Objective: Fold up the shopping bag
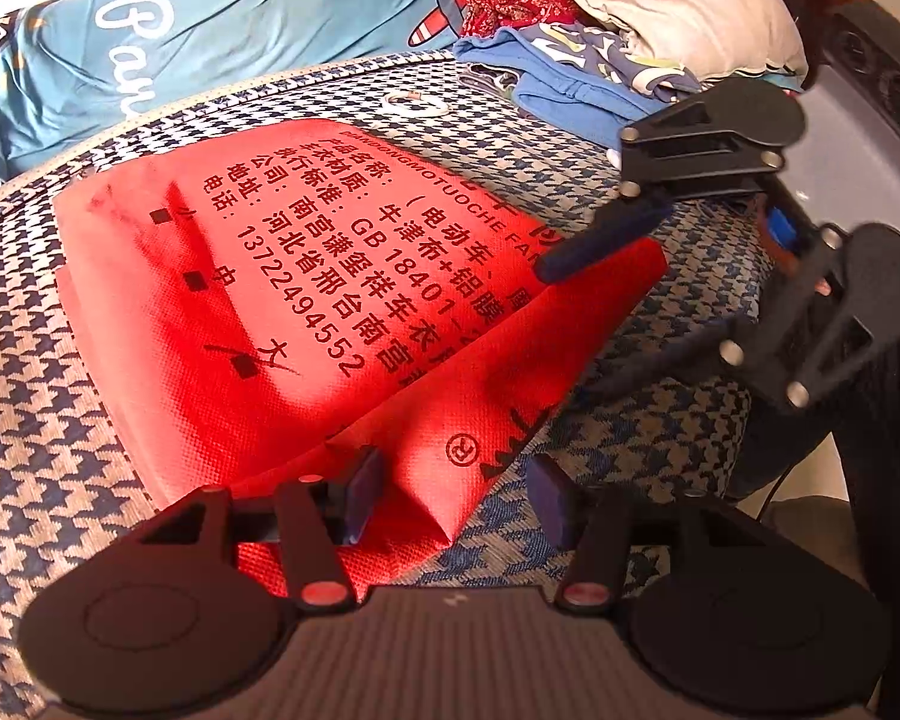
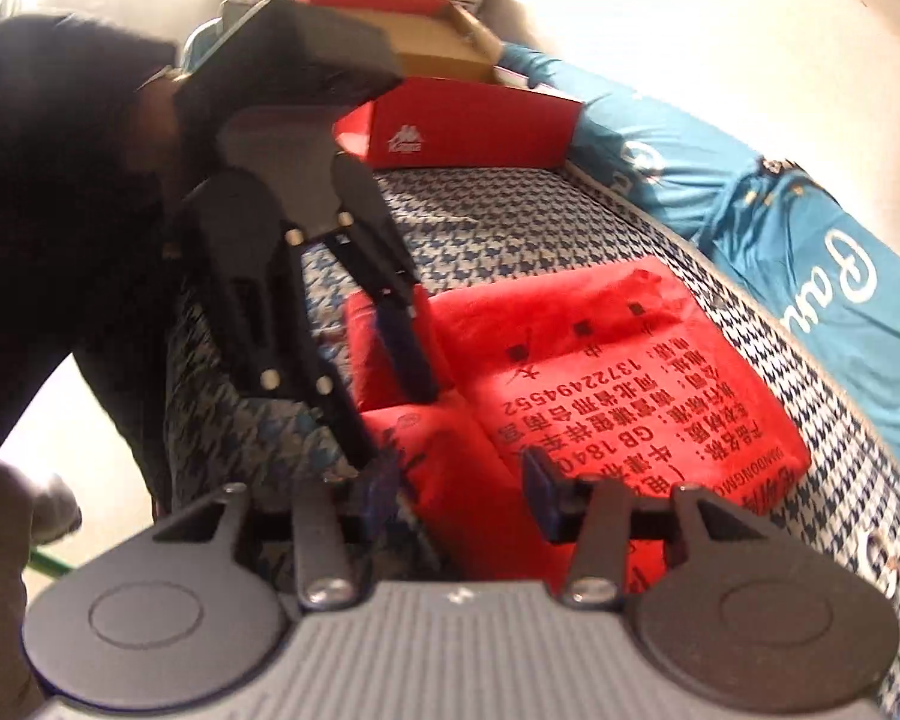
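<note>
Left wrist view, one red shopping bag (image 1: 306, 312) folded on houndstooth cover (image 1: 42, 420); two grippers, left gripper (image 1: 456, 498) and right gripper (image 1: 576, 324), both parted, holding nothing

The left gripper (image 1: 456, 495) is hovering, jaws apart, over the red shopping bag (image 1: 282, 312) (partly folded) lying on houndstooth fabric (image 1: 42, 432).

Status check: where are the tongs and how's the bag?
Left tongs open, straddling the red bag's folded near edge. Right tongs open over the bag's other side, nothing gripped. Bag flat on the checked cover. Clothes pile stays clear.
</note>
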A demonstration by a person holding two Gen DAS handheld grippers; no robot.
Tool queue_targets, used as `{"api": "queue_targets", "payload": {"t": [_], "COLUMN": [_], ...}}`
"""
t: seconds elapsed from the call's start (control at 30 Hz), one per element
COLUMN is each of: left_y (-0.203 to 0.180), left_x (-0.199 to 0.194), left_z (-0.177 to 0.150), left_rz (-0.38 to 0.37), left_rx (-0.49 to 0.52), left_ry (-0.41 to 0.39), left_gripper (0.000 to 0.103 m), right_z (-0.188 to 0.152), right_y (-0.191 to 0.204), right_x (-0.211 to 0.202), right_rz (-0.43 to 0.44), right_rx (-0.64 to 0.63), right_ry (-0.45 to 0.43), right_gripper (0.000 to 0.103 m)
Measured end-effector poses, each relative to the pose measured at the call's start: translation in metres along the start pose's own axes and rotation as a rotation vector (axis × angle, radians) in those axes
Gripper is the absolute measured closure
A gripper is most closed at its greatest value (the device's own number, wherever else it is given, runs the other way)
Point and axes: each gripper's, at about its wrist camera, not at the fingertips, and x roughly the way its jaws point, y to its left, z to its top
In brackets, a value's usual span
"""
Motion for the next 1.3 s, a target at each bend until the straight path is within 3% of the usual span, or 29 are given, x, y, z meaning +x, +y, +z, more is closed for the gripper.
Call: {"api": "queue_targets", "payload": {"t": [0.3,0.8,1.1,1.2,1.3], "left_y": [0.005,0.007,0.000,-0.003,-0.004], "left_x": [0.000,0.002,0.004,0.005,0.005], "left_z": [0.002,0.006,0.007,0.007,0.007], "left_rz": [-0.017,-0.012,0.018,0.027,0.025], "left_rx": [-0.011,-0.010,0.062,0.087,0.103], "left_ry": [-0.002,-0.006,0.008,0.015,0.019], "left_gripper": [0.050,0.050,0.050,0.048,0.040], "right_z": [-0.003,-0.017,-0.025,-0.026,-0.026], "right_y": [0.032,0.039,0.043,0.046,0.049], "right_x": [0.017,0.042,0.043,0.043,0.043], "right_rz": [-0.049,-0.109,-0.113,-0.122,-0.127], "right_rx": [-0.233,-0.312,-0.360,-0.376,-0.407], "right_ry": [0.086,0.112,0.101,0.101,0.104], "right_gripper": [0.059,0.061,0.065,0.065,0.064]}}
